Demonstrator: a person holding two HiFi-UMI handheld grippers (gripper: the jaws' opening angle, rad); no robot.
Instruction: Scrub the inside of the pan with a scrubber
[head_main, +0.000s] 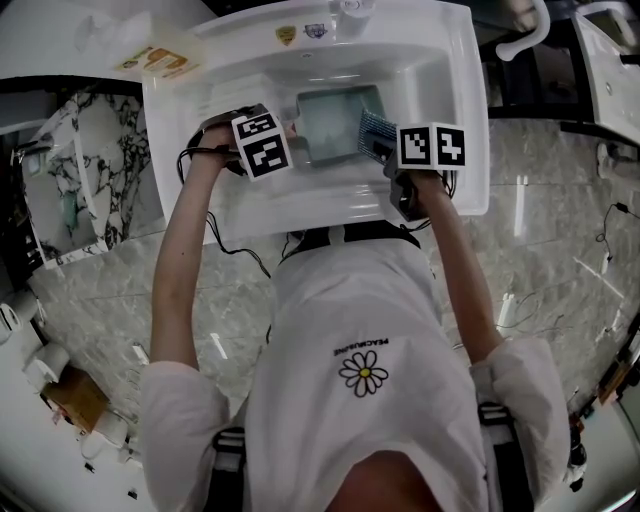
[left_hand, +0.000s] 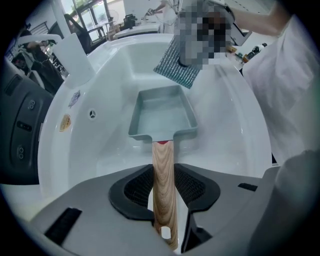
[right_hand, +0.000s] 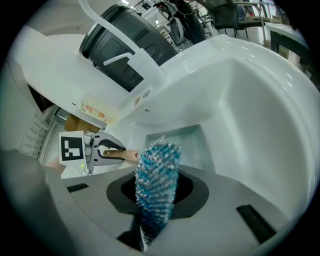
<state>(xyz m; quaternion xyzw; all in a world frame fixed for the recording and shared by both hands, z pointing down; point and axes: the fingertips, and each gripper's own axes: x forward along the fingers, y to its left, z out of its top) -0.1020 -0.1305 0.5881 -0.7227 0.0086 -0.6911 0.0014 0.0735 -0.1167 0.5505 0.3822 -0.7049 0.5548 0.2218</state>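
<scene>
A pale green square pan (head_main: 335, 125) lies in the white sink (head_main: 470, 120), its wooden handle (left_hand: 163, 185) pointing toward me. My left gripper (left_hand: 164, 192) is shut on that handle, the pan (left_hand: 162, 112) straight ahead of the jaws. My right gripper (right_hand: 157, 200) is shut on a blue and silver mesh scrubber (right_hand: 156, 180), which stands up between its jaws. In the head view the scrubber (head_main: 376, 130) hangs at the pan's right edge, just above it. The right gripper view shows the pan (right_hand: 192, 145) beyond the scrubber and the left gripper (right_hand: 112, 154) at the left.
The sink's walls curve up around the pan, with an overflow hole (left_hand: 92, 114) on the back wall. A faucet (head_main: 350, 10) is at the sink's far rim. A yellow-printed box (head_main: 160, 60) rests at the far left corner. A big black object (right_hand: 125, 45) stands beyond the sink.
</scene>
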